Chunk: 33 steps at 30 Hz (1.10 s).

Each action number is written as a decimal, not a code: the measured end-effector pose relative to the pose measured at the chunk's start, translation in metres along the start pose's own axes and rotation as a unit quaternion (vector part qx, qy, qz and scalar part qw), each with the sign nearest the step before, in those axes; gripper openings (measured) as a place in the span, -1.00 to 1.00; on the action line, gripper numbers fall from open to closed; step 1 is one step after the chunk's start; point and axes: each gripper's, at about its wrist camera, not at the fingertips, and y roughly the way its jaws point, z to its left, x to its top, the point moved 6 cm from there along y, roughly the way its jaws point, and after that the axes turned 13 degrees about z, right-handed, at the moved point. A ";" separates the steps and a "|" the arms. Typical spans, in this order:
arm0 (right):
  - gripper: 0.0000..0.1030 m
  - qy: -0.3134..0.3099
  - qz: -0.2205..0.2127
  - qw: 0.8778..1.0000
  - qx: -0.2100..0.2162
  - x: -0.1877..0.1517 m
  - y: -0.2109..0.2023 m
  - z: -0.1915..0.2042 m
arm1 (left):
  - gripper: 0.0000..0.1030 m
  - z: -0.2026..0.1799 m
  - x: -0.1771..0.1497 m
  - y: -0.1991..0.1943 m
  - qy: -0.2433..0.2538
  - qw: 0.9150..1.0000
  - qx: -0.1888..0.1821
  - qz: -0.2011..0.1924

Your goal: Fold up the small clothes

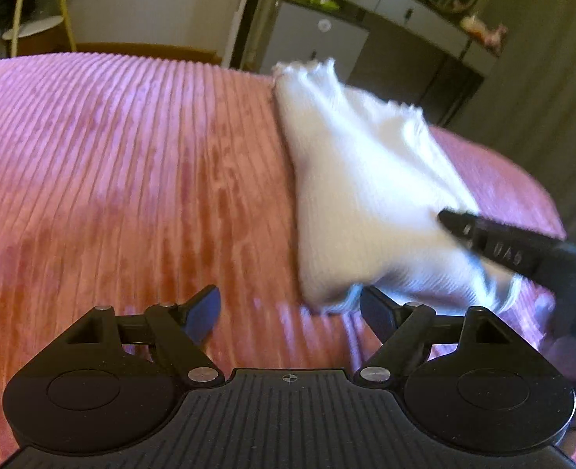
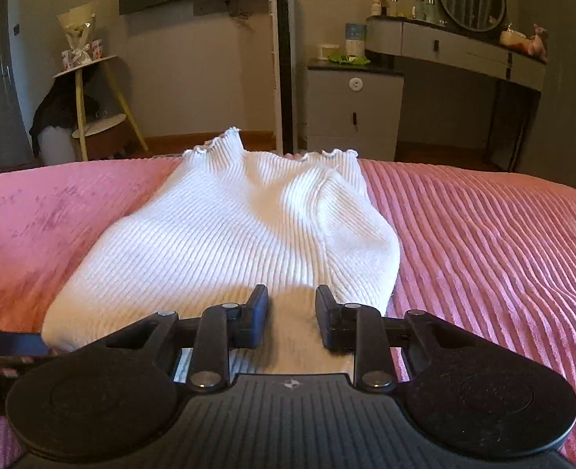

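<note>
White ribbed top [image 2: 225, 230] lies folded on pink bedspread [image 2: 483, 234]

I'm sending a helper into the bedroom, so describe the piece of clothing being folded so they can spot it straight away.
Find the bed with the pink ribbed bedspread. Lying on it is one small white ribbed knit garment, its frilly, wavy edge toward the far side of the bed. It is the only white thing on the pink cover, and the right gripper sits at its near edge.
</note>
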 end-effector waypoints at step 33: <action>0.04 0.102 0.047 0.989 0.100 -0.064 -0.053 0.013 | 0.82 0.009 -0.001 -0.019 -0.034 0.998 -0.016 -0.042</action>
